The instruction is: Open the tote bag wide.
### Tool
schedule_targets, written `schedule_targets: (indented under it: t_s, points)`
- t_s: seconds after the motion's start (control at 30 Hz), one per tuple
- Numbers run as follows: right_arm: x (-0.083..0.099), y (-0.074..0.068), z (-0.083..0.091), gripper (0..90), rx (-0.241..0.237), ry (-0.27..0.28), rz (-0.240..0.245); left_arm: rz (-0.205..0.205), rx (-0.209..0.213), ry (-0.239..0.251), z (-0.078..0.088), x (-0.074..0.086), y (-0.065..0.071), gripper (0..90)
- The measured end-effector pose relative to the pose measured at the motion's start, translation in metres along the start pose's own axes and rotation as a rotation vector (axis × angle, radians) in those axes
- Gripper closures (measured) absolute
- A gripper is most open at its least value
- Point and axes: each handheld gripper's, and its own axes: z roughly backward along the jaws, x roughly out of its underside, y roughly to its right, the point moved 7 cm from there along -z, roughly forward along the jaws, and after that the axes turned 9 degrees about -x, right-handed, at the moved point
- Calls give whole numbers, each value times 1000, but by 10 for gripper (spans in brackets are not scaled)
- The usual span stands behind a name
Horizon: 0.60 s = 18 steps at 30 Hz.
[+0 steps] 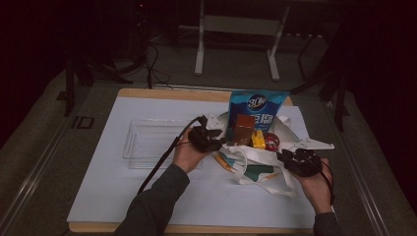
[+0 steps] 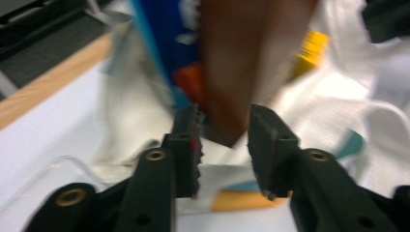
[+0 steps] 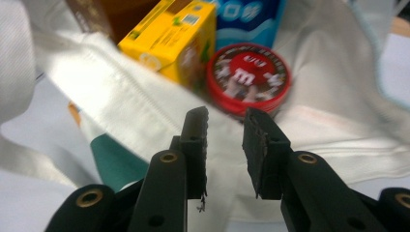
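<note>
A white tote bag (image 1: 255, 164) lies on the white sheet (image 1: 147, 196) that covers the table (image 1: 147, 92), toward the table's right edge and about midway between its near and far edges. In the bag's mouth stand a blue pouch (image 1: 256, 105), a brown box (image 1: 243, 129), a yellow carton (image 1: 258, 139) and a round red tin (image 1: 271, 141), packed close together.

The left hand-held gripper (image 1: 206, 138) sits at the bag's left rim. In the left gripper view its jaws stand apart with nothing pressed between them, the brown box (image 2: 241, 63) blurred just beyond the tips (image 2: 223, 126).

The right hand-held gripper (image 1: 301, 161) sits at the bag's right side, close to the sheet's right edge. In the right gripper view its jaws are parted too, gripping nothing, over the white cloth (image 3: 145, 96), with the red tin (image 3: 249, 77) and yellow carton (image 3: 169, 36) just ahead of the tips (image 3: 225, 126).

A clear plastic tray (image 1: 147, 142) lies to the left of the bag, just beside the left hand. The sheet's left part and its near strip are bare, so open room lies there; on the right, the bag and the right hand crowd the edge.
</note>
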Motion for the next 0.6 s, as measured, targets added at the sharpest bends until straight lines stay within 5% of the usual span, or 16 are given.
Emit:
schedule_targets:
  t_s: [0.27,0.6]
  points:
    - [11,-13,-26,709,-28,-20,3,-41,-15,-70,-19,21,24,793]
    - [28,-11,-55,743,-16,-66,-1,-82,-57,-136,-40,41,30,799]
